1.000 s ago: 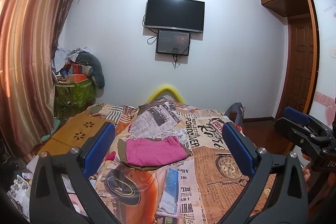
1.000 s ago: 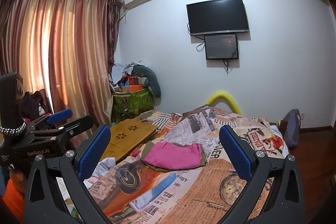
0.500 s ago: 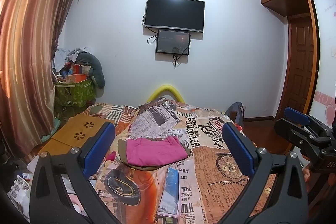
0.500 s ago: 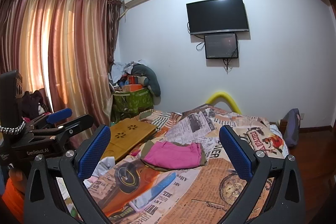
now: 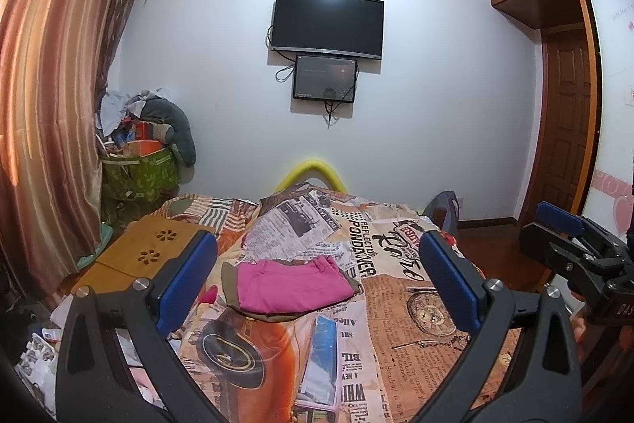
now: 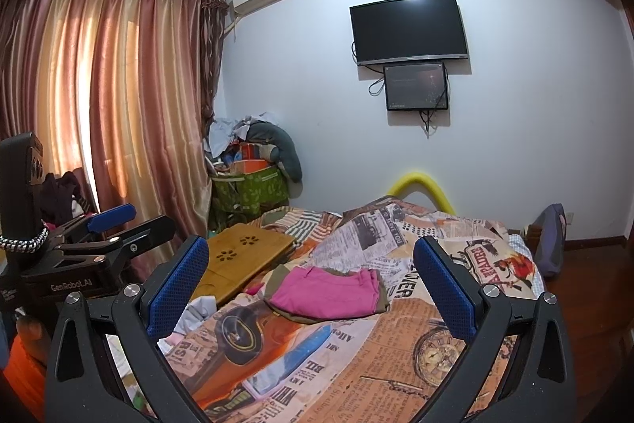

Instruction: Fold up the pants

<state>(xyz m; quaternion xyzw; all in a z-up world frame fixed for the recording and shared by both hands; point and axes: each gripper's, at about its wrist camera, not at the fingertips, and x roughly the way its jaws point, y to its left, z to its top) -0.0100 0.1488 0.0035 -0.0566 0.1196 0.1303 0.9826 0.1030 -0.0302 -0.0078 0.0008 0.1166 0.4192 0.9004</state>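
Pink pants point(image 5: 291, 286): folded, atop olive garment on bed point(image 5: 400, 339); judged soft, light, limp; pinch at waistband edge; left gripper point(image 5: 317, 278), right gripper point(image 6: 311, 288) both agape, empty, well short.

The left claw point(image 5: 317, 276) is spread wide, its blue-padded fingers point(image 5: 186, 276) apart and holding nothing, raised above the near end of a bed point(image 5: 396, 335) covered in a newspaper-and-car print sheet. Framed between the fingers, folded pink pants point(image 5: 291, 286) lie on top of an olive-brown garment point(image 5: 230, 276) near the middle of the bed. A wooden lap desk point(image 5: 138, 252) rests at the bed's left edge, beside striped curtains point(image 5: 51, 106). At the right edge the right claw point(image 5: 570, 240) is seen from the side, well clear of the pants. On the far wall hang a dark television point(image 5: 327, 20) and a smaller screen point(image 5: 325, 78) just below it.
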